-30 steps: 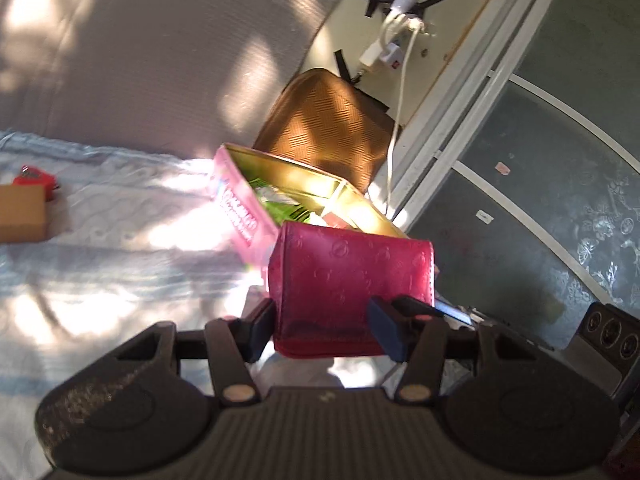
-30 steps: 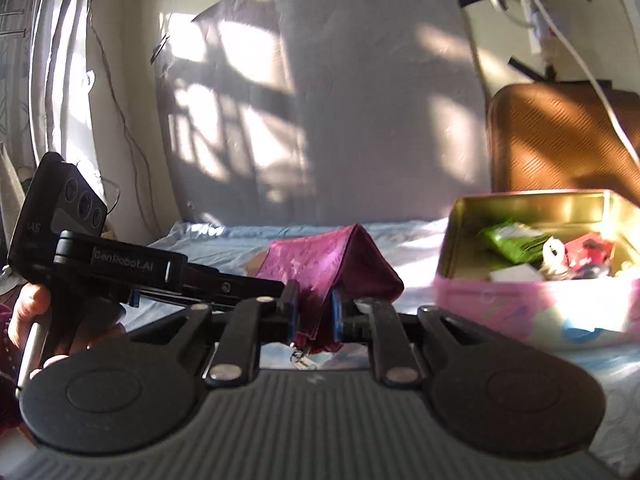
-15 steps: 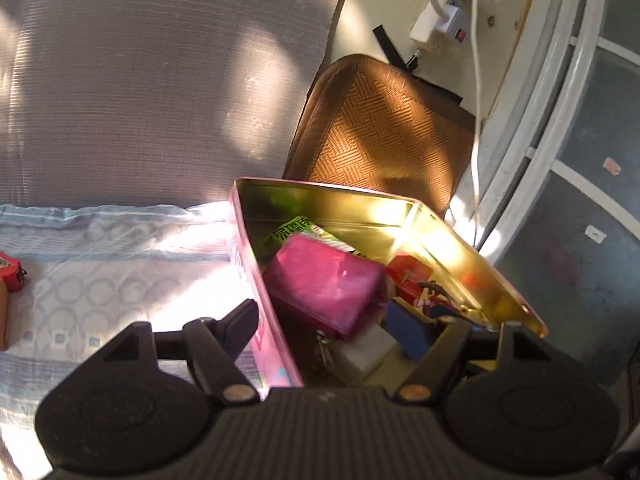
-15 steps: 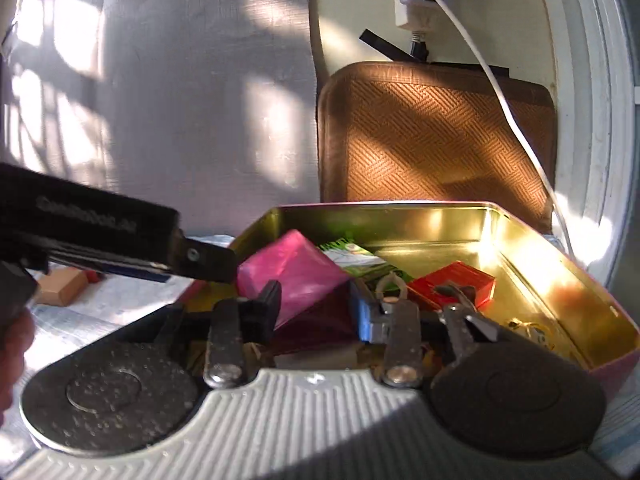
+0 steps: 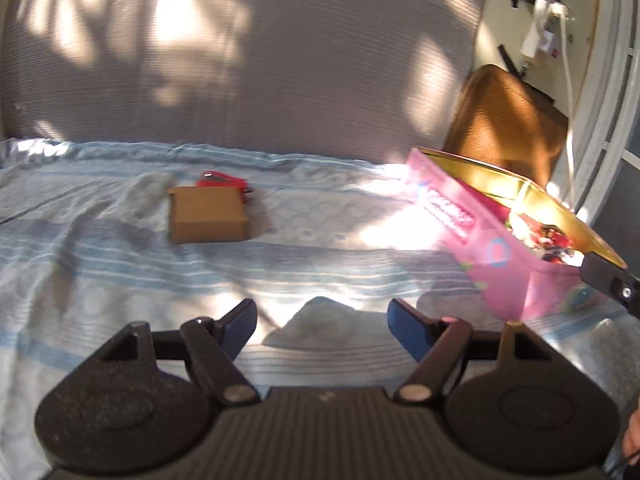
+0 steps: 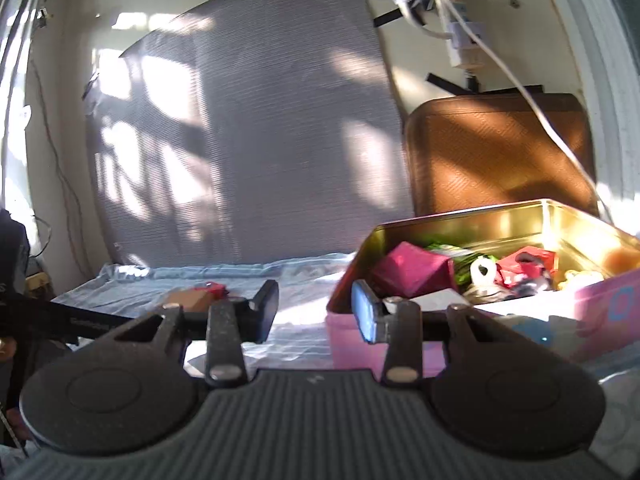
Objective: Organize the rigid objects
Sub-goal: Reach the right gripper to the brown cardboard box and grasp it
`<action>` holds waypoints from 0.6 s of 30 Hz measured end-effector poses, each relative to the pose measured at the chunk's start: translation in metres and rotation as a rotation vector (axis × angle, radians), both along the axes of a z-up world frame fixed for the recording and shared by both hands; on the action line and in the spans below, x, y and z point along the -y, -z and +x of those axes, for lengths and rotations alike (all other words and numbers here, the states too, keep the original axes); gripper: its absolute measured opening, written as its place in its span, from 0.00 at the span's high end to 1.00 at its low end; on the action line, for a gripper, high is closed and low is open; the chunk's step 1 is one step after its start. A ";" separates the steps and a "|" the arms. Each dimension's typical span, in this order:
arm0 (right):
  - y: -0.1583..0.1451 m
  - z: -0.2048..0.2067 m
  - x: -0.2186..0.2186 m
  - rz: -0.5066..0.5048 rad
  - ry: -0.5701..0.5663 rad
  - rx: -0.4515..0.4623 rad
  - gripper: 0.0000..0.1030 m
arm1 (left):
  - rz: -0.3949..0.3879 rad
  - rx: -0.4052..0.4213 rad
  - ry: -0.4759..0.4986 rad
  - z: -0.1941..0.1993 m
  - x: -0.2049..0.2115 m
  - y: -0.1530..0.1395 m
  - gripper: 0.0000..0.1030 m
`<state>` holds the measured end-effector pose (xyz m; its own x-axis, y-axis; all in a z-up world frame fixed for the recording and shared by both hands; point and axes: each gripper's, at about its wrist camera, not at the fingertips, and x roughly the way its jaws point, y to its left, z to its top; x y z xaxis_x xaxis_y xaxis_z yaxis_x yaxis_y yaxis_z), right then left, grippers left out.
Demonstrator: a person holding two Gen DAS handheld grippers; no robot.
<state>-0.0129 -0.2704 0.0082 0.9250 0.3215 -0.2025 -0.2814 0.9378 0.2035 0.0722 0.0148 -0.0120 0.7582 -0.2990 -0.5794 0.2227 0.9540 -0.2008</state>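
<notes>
The pink tin point(image 6: 536, 320) stands on the light blue bedcover point(image 5: 120, 264), at the right side of both views, and its lid is off. In the right wrist view its golden inside already holds several things: a magenta wallet point(image 6: 412, 268) at the left part of the tin, a green packet point(image 6: 460, 256) behind it, a white piece point(image 6: 482, 270) and a red packet point(image 6: 528, 264) more to the right. So a good part of the sorting seems done.

Two things are not yet in the tin. In the left wrist view a brown cardboard box point(image 5: 208, 214) lies flat on the bedcover in the middle left of the frame, well apart from the tin, and a small red object point(image 5: 222, 180) lies just behind it, touching or almost touching its far edge; I cannot tell which.

The left gripper point(image 5: 322, 328) is at the bottom of its frame with the jaws moderately wide, and only the bedcover shows between them. The right gripper point(image 6: 316, 312) is at the bottom center of its frame, just before the near left corner of the tin; its jaws stand partly apart with nothing between them.

I judge that what is left is to pick up the brown box and the red object and bring them to the tin. The box lies flat, so a grip across its narrow sides is probably needed.
</notes>
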 end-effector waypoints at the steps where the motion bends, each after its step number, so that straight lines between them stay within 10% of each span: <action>1: 0.000 0.005 -0.015 -0.016 -0.048 -0.017 0.58 | 0.013 -0.002 -0.045 0.001 -0.019 0.002 0.29; 7: 0.010 0.062 -0.092 -0.155 -0.220 -0.161 0.58 | 0.145 -0.033 -0.338 0.016 -0.102 0.019 0.34; 9: 0.008 0.086 -0.114 -0.157 -0.243 -0.196 0.58 | 0.030 -0.009 -0.358 0.015 -0.120 0.016 0.33; 18: 0.022 0.201 -0.209 -0.176 -0.195 -0.352 0.32 | 0.103 -0.023 -0.382 0.013 -0.107 0.013 0.41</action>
